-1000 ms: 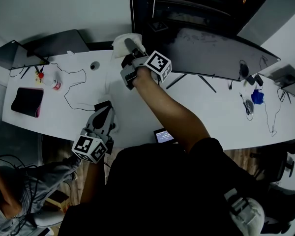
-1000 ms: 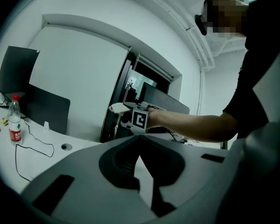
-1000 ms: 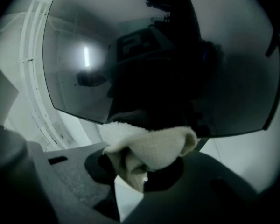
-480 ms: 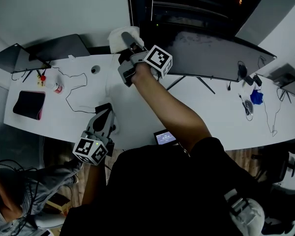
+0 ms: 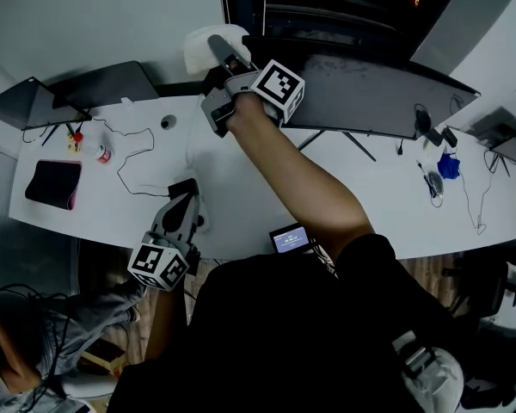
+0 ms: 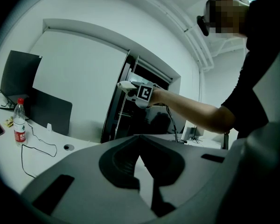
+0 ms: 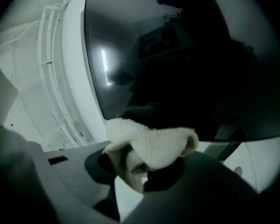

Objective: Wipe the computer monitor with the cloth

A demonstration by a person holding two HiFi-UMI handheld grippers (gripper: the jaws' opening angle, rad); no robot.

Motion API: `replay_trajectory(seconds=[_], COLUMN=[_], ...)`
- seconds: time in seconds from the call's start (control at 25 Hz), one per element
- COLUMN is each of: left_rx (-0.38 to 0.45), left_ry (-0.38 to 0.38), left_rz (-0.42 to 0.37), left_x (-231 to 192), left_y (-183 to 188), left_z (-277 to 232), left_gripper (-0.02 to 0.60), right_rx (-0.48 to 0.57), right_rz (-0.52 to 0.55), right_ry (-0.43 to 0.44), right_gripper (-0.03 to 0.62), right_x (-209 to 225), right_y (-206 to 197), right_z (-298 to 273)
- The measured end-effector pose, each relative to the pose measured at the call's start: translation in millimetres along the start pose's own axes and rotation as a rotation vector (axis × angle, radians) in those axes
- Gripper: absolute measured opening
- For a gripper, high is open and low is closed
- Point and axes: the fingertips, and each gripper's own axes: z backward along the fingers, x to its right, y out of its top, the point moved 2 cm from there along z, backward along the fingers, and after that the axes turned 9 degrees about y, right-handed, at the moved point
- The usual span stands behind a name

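Observation:
A wide curved dark monitor (image 5: 370, 97) stands on the white desk (image 5: 241, 196). My right gripper (image 5: 220, 52) is raised at the monitor's upper left corner, shut on a white cloth (image 5: 199, 46). In the right gripper view the bunched cloth (image 7: 151, 143) sits between the jaws of the right gripper (image 7: 143, 161), right against the dark screen (image 7: 177, 55). My left gripper (image 5: 184, 203) hangs low over the desk's front edge, shut with nothing in it. In the left gripper view the left gripper (image 6: 140, 140) points toward the raised right arm (image 6: 191, 111).
At the desk's left are two dark laptops (image 5: 103, 80), a small red-capped bottle (image 5: 101, 153), a black cable (image 5: 133, 157) and a dark pad (image 5: 50, 183). A small lit device (image 5: 291, 237) lies at the front edge. A blue object (image 5: 448, 166) and cables lie far right. A seated person (image 5: 34, 351) is lower left.
My right gripper has carried the cloth up and away, from the desk-level edge of the monitor to its upper left corner. The left gripper has stayed put.

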Motion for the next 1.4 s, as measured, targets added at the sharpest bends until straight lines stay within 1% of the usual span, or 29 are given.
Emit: replay_trajectory(seconds=[0.24,0.36,0.4,0.48,0.56,0.64,0.72,0.88,0.96,1.04,1.12,1.16,1.28,1.4], left_rx=[0.001,0.005,0.009,0.020,0.030,0.041,0.057,0.087,0.100,0.115,0.122,0.117,0.094,0.096], left_ry=[-0.001,0.000,-0.001,-0.003,-0.011,-0.023,-0.037,-0.070,-0.087,-0.103,-0.121,-0.134,-0.170,-0.172], left_rz=[0.004,0.008,0.009,0.011,0.013,0.010,0.001,-0.013,-0.019,-0.023,-0.022,-0.021,-0.033,-0.061], left_x=[0,1,2,3,6,10,15,32,45,58,72,80,107,135], left_y=[-1,-3,-2,1,5,9,15,26,27,26,20,15,-5,-26], left_z=[9,13,14,14,11,6,-1,-19,-31,-42,-53,-58,-67,-63], left_gripper=[-0.006,-0.005,-0.006,-0.006,-0.006,-0.006,-0.006,-0.006,-0.006,-0.006,-0.006,-0.006,-0.006,-0.006], right_rx=[0.012,0.009,-0.004,-0.049,-0.107,-0.160,-0.210,-0.334,-0.386,-0.422,-0.442,-0.449,-0.453,-0.465], right_rz=[0.027,0.038,0.060,0.165,0.316,0.464,0.644,1.060,1.215,1.322,1.368,1.365,1.301,1.272], right_ry=[0.064,0.119,0.133,0.172,0.215,0.228,0.185,0.055,-0.024,-0.121,-0.222,-0.271,-0.394,-0.473], right_gripper=[0.101,0.100,0.100,0.100,0.101,0.101,0.101,0.101,0.101,0.103,0.103,0.103,0.103,0.103], right_x=[-29,-55,-67,-94,-121,-139,-147,-161,-161,-152,-138,-131,-116,-114], right_y=[8,15,17,23,30,39,50,59,58,58,59,60,63,61], right_z=[-18,-25,-25,-22,-9,14,45,116,154,191,229,249,312,376])
